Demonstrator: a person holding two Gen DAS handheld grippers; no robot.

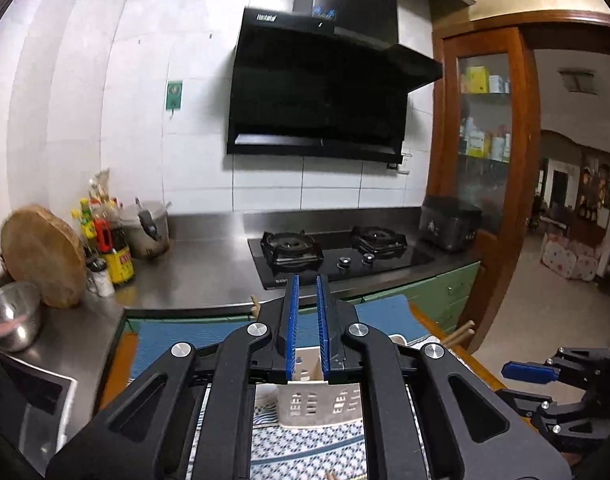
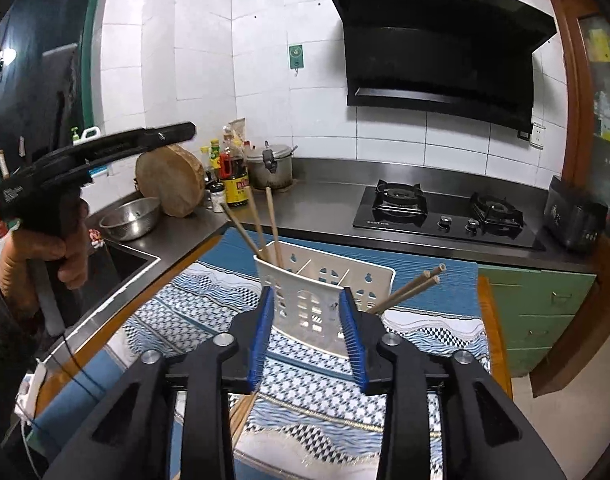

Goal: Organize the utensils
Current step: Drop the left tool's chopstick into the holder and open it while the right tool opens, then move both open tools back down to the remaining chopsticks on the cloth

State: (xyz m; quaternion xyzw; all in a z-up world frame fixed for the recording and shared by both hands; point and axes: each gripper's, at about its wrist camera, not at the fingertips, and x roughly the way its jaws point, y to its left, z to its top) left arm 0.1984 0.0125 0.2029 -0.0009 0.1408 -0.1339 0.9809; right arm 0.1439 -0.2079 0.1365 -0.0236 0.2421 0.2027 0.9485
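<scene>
Three chopsticks (image 2: 261,222) are seen upright in the left compartment of the white holder (image 2: 305,300) at frame centre; three more (image 2: 415,286) lean from its right. The right claw (image 2: 309,340) is spread around it, the left claw (image 1: 307,328) narrowly parted, empty. The surface (image 2: 313,204) carries a steel bowl (image 2: 131,218).

The white perforated plastic utensil holder (image 2: 311,300) stands on the blue-and-white patterned cloth (image 2: 177,312), directly ahead of the right tongs (image 2: 309,336), whose jaws stand spread wider than its front wall. Three wooden chopsticks (image 2: 257,220) lean up and left out of its left compartment; three more (image 2: 409,290) project right from its right end, obstructing both sides. The middle compartments are open from above. The left tongs (image 2: 177,130) hang raised at the left, above the steel bowl (image 2: 131,218). Cloth in front of the holder is free, apart from chopsticks (image 2: 241,416) lying below the right tongs.
</scene>
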